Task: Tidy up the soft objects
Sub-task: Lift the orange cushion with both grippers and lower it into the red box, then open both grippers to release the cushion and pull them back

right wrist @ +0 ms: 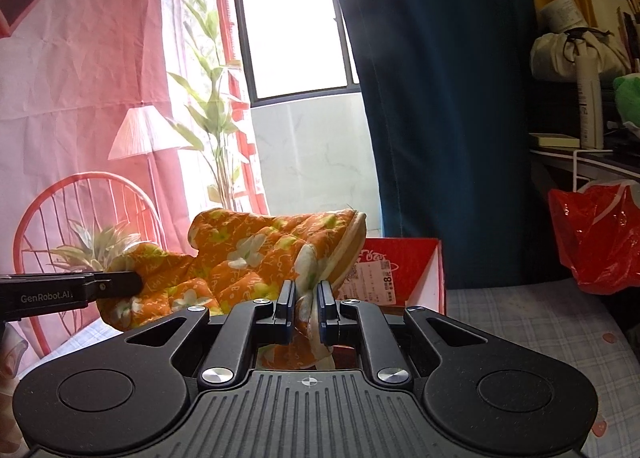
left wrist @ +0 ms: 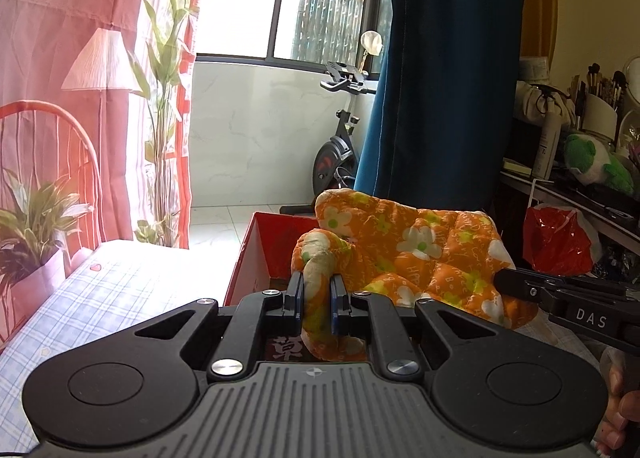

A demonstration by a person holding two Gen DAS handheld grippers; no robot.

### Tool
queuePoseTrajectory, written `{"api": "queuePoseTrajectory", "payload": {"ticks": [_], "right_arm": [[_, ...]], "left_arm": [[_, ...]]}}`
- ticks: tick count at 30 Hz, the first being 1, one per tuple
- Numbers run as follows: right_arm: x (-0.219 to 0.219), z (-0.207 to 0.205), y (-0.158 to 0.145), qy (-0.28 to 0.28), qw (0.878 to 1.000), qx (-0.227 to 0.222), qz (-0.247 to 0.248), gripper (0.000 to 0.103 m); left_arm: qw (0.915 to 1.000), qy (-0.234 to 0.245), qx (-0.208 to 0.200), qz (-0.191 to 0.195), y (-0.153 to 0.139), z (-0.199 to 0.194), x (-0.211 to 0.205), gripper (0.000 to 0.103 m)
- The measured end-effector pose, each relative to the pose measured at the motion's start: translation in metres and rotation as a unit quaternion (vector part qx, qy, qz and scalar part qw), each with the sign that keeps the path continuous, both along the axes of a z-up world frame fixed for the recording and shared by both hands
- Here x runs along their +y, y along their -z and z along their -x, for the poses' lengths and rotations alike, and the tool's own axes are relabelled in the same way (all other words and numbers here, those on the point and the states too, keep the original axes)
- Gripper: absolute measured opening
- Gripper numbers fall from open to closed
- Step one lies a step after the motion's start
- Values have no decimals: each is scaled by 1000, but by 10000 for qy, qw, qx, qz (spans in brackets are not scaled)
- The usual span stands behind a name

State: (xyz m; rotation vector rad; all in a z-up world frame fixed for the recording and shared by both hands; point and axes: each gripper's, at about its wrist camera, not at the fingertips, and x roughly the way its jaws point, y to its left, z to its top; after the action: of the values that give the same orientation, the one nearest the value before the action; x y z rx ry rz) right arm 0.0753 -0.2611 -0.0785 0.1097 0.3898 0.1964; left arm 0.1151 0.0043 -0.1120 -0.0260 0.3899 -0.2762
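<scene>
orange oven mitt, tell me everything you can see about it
The orange oven mitt is quilted, padded fabric printed with white and yellow-green flowers and faint lettering, with a pale lining at its open cuff. It is held up above the red box, stretched between both tools: the left hand-held gripper pinches the thumb end, the right hand-held gripper clamps the cuff edge. It sags slightly between them.

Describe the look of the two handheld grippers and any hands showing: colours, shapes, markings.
Both are matte black with round side discs, silver screws and a ribbed grey base. The right gripper is marked "DAS", the left gripper "GenRobot.AI". Bare fingers show, no sleeve.
</scene>
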Motion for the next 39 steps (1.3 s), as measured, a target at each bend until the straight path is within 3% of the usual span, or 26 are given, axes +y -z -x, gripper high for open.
{"api": "queuePoseTrajectory", "payload": {"ticks": [14, 18, 27, 31, 39], "right_arm": [[-5, -83, -8, 81, 9994, 333, 76, 10], [2, -112, -3, 142, 9984, 513, 211, 10], [6, -151, 35, 216, 9907, 1286, 396, 10], [7, -158, 53, 212, 9854, 1614, 496, 10], [5, -160, 75, 320, 9789, 1945, 528, 14]], "left_arm": [[9991, 186, 307, -220, -9, -85, -18, 14], [9980, 172, 556, -255, -5, -112, -22, 14], [9878, 251, 1410, -614, 35, -149, -33, 14], [9829, 236, 1734, -581, 50, -154, -32, 14], [9798, 266, 1830, -756, 57, -155, -35, 16]]}}
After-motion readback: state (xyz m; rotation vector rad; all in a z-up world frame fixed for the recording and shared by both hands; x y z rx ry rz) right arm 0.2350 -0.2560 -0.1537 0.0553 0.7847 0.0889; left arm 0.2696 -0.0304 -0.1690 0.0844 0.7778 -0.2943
